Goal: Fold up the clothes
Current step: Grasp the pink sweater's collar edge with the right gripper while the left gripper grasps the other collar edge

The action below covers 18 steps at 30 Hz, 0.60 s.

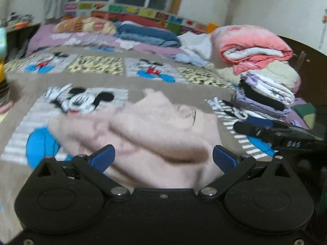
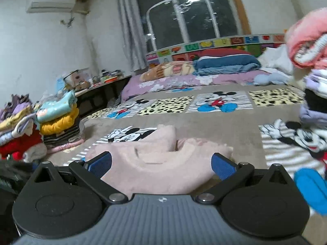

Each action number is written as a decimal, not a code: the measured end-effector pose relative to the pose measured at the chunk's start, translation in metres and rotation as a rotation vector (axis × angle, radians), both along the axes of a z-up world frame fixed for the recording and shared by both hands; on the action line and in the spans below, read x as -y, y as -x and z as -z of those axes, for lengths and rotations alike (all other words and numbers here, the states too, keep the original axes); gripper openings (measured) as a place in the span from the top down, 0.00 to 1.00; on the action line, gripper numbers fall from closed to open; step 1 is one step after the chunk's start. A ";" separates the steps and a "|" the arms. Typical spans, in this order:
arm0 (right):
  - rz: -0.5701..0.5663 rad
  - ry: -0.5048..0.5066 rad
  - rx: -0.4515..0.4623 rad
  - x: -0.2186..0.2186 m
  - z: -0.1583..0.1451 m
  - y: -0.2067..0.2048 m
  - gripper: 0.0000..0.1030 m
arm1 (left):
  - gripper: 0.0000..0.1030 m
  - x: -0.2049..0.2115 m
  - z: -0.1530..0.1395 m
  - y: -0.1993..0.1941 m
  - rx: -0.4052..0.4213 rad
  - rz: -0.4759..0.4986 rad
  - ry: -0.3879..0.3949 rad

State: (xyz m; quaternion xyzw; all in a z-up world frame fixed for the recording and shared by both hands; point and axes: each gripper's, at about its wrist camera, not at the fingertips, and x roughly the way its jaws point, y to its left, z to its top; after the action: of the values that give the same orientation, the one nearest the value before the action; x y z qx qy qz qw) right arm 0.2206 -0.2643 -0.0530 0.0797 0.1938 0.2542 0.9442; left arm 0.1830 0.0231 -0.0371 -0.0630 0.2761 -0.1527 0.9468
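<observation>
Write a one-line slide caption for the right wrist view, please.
Open right tool poised over a rumpled pale pink garment on a Mickey Mouse bedspread, beside clothes stacks.

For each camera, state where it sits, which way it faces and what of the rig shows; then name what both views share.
Left wrist: sits on the left gripper, low over the bed, facing the window; its open blue-padded fingers frame the pink garment, with the right gripper entering at right.
Right wrist: sits on the right gripper, facing the window and the left wall; its fingers are open around the same garment.
Shared: pink garment, Mickey Mouse blanket, blue folded quilt, window.
</observation>
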 end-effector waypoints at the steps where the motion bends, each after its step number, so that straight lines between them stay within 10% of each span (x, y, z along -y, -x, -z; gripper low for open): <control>1: -0.022 0.011 0.003 0.002 0.002 -0.009 0.00 | 0.00 -0.004 -0.002 -0.006 0.021 0.013 -0.010; 18: -0.399 0.340 -0.028 -0.002 0.013 -0.114 0.18 | 0.30 -0.036 -0.002 -0.135 -0.109 0.497 -0.050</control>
State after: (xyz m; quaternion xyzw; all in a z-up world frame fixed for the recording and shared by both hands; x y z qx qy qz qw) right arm 0.3348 -0.2623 -0.0664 -0.1165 0.2585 0.3983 0.8723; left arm 0.3177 0.0586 -0.0355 0.0222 0.3376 -0.3704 0.8651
